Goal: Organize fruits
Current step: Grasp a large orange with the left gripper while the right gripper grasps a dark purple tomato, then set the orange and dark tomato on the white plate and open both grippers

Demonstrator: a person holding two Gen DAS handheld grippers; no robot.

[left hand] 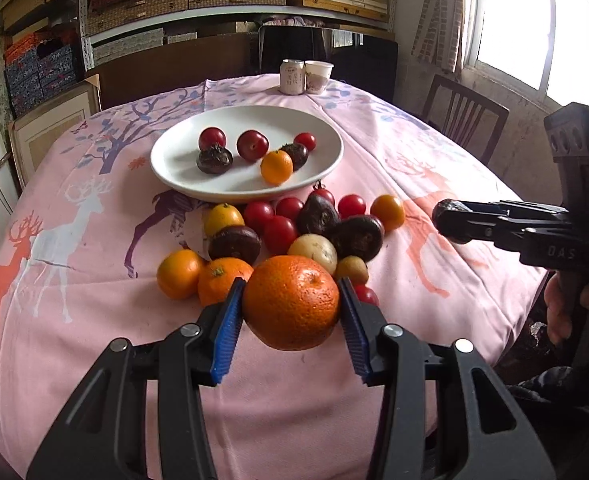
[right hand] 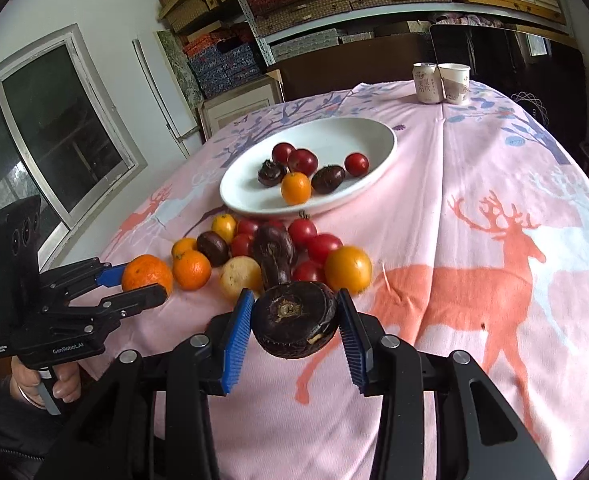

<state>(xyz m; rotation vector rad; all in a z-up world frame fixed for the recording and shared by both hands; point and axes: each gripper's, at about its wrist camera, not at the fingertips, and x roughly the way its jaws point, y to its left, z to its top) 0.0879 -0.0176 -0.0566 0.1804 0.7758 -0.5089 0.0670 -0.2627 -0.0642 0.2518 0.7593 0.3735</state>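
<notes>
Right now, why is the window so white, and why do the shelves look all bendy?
In the left wrist view the window is washed out by daylight, which puts a shine on the orange in the left tool. In both views the fisheye lens curves the shelves and darkens the corners. In the right wrist view the dark fruit in the right tool looks sharp.

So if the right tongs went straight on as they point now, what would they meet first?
Probably the dark water chestnut at the near edge of the fruit pile, just ahead of the one held; depth is uncertain.
</notes>
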